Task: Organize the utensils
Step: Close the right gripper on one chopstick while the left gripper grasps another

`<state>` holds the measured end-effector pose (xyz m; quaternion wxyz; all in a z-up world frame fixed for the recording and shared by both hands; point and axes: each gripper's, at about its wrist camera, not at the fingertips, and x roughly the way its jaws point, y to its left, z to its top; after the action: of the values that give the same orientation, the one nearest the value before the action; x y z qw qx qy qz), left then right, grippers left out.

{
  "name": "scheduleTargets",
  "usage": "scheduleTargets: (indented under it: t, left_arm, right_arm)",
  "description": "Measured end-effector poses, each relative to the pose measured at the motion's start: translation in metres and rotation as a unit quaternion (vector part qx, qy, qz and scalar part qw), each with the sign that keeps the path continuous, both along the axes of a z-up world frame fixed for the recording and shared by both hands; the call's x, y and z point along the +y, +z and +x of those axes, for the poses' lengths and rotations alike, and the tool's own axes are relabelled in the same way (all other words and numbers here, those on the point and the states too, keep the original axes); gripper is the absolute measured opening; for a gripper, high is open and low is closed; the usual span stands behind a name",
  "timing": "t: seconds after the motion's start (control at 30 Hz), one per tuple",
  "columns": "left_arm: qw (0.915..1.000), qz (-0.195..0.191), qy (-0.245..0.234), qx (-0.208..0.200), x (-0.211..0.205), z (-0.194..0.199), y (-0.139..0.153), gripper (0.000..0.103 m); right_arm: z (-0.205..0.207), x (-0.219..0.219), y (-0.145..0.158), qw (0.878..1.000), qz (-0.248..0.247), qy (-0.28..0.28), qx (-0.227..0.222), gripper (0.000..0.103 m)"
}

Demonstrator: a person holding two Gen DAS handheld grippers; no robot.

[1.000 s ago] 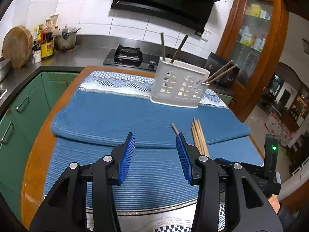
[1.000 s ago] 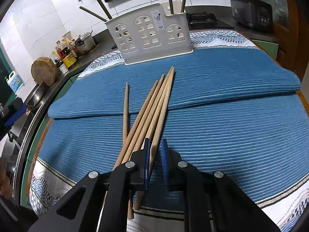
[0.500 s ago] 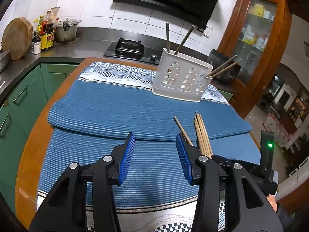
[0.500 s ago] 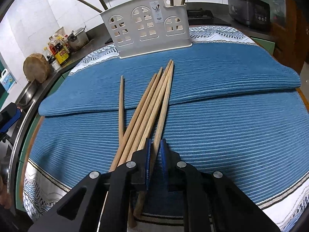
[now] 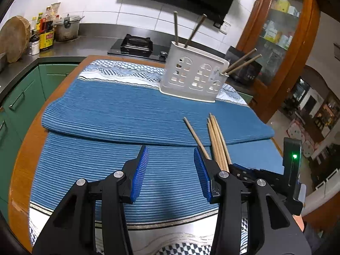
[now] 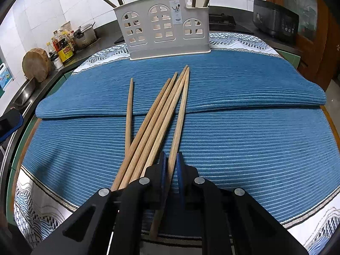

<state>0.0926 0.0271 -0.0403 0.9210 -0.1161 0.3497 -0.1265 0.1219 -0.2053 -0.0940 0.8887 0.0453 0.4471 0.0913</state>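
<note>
Right gripper (image 6: 170,159): clamped on one wooden chopstick (image 6: 180,119), rightmost of the bundle lying before the white holder (image 6: 163,31). Left gripper (image 5: 170,165): jaws apart, empty, left of that bundle.

Both wrist views look down — sharing the utensil holder (image 5: 192,78).

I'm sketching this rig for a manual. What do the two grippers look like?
Both the left gripper and the right gripper are black, with cut-out fingers, silver round pivot bolts and ribbed blue pads. A black upright part with a green light stands behind the right one.
</note>
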Motion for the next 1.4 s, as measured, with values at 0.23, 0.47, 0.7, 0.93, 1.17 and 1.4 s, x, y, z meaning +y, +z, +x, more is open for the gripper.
scheduleTargets:
  t: [0.23, 0.47, 0.7, 0.93, 1.17, 1.4]
  left_arm:
    - [0.9989, -0.003, -0.042, 0.019, -0.034, -0.001, -0.012, 0.043]
    - [0.9952, -0.01, -0.087, 0.043, -0.079, 0.006, -0.032, 0.035]
    - [0.9936, 0.013, -0.099, 0.052, -0.109, 0.018, -0.046, 0.022]
    - [0.9915, 0.057, -0.102, 0.058, -0.127, 0.026, -0.057, 0.018]
    - [0.9912, 0.067, -0.092, 0.068, -0.123, 0.034, -0.065, 0.018]
    - [0.9894, 0.079, -0.099, 0.071, -0.131, 0.036, -0.069, 0.017]
  right_arm:
    - [-0.008, -0.017, 0.006, 1.0, 0.015, -0.012, -0.012, 0.007]
    - [-0.02, -0.032, 0.024, 0.999, 0.019, -0.01, -0.039, 0.007]
    - [-0.032, -0.047, 0.036, 0.998, 0.027, -0.004, -0.058, 0.007]
    - [-0.039, -0.054, 0.039, 0.997, 0.038, 0.001, -0.065, 0.007]
    - [-0.039, -0.058, 0.034, 0.997, 0.044, 0.003, -0.06, 0.007]
    - [-0.037, -0.059, 0.032, 0.997, 0.045, 0.003, -0.057, 0.007]
